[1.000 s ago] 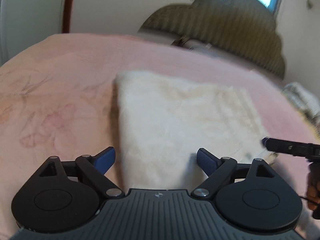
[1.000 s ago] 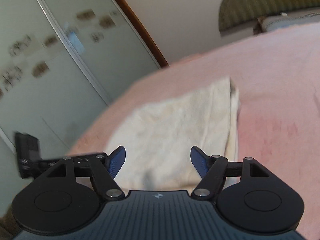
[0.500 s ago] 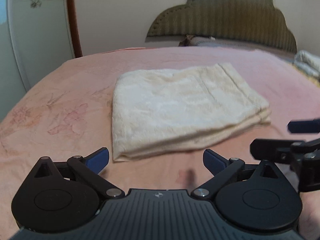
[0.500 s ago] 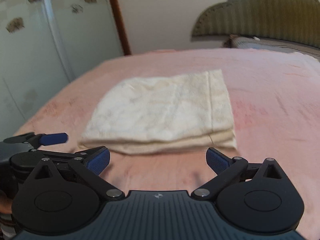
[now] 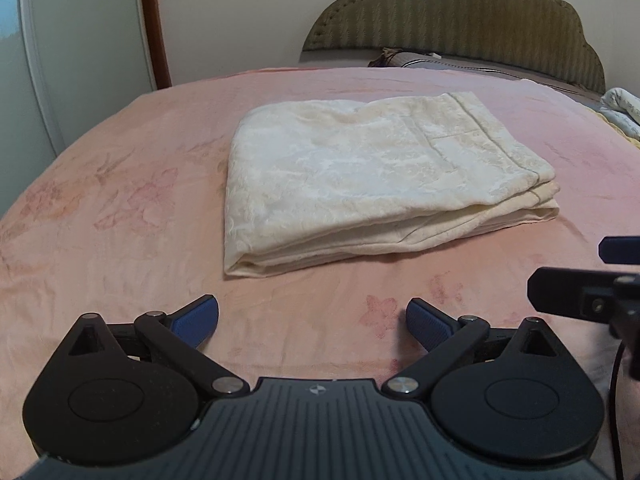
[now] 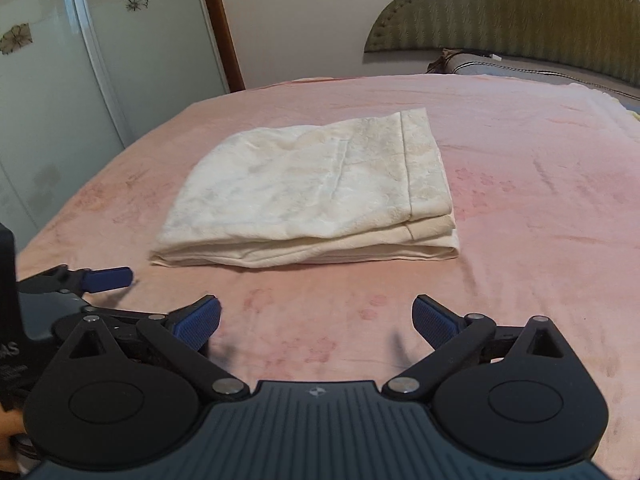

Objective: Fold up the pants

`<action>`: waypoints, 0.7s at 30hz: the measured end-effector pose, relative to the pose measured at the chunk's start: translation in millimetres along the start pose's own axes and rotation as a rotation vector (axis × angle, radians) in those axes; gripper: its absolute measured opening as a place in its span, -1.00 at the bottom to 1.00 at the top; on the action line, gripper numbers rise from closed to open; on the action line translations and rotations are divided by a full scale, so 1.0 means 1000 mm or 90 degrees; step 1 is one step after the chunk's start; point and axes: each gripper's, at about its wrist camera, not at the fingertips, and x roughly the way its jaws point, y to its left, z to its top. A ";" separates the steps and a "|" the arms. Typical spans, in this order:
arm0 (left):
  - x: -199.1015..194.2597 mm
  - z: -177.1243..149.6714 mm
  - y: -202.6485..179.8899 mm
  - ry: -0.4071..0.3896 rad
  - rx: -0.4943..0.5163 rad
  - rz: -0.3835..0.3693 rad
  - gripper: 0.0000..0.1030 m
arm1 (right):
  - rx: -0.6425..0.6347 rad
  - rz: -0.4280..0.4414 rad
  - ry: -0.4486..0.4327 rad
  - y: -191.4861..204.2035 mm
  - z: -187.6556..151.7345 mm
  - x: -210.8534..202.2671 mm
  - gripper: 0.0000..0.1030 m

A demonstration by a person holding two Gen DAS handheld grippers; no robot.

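Observation:
Cream pants (image 5: pixel 360 176) lie folded into a flat stack of layers on the pink bedspread (image 5: pixel 100 208), seen also in the right wrist view as the same cream pants (image 6: pixel 312 200). My left gripper (image 5: pixel 312 320) hovers over bare bedspread in front of the stack, open, nothing between its blue pads. My right gripper (image 6: pixel 316 322) is likewise open and empty, short of the stack's near edge. Each gripper shows at the edge of the other's view: the right gripper (image 5: pixel 600 280) at the right, the left gripper (image 6: pixel 80 284) at the left.
A padded olive headboard (image 5: pixel 460 12) and a pillow (image 5: pixel 440 60) stand at the bed's far end. Glass wardrobe doors with flower decals (image 6: pixel 80 60) run along the left. More bedding (image 5: pixel 624 108) lies at the far right. A fingertip (image 6: pixel 8 424) shows at the lower left.
Both grippers have drawn back from the folded pants, which earlier lay right between the fingers, and their jaws have spread wider. The pants lie free on the bed.

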 end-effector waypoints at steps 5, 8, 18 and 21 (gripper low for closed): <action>0.001 -0.003 0.003 -0.001 -0.013 -0.004 0.99 | -0.011 -0.030 0.003 -0.006 -0.012 0.021 1.00; 0.002 -0.003 0.003 -0.001 -0.014 -0.004 1.00 | -0.017 -0.027 0.003 -0.007 -0.018 0.026 1.00; 0.003 -0.005 0.005 -0.004 -0.018 -0.012 1.00 | -0.055 -0.036 -0.014 0.000 -0.025 0.031 1.00; 0.005 -0.005 0.006 -0.007 -0.014 -0.016 1.00 | -0.049 -0.036 -0.015 -0.002 -0.025 0.032 1.00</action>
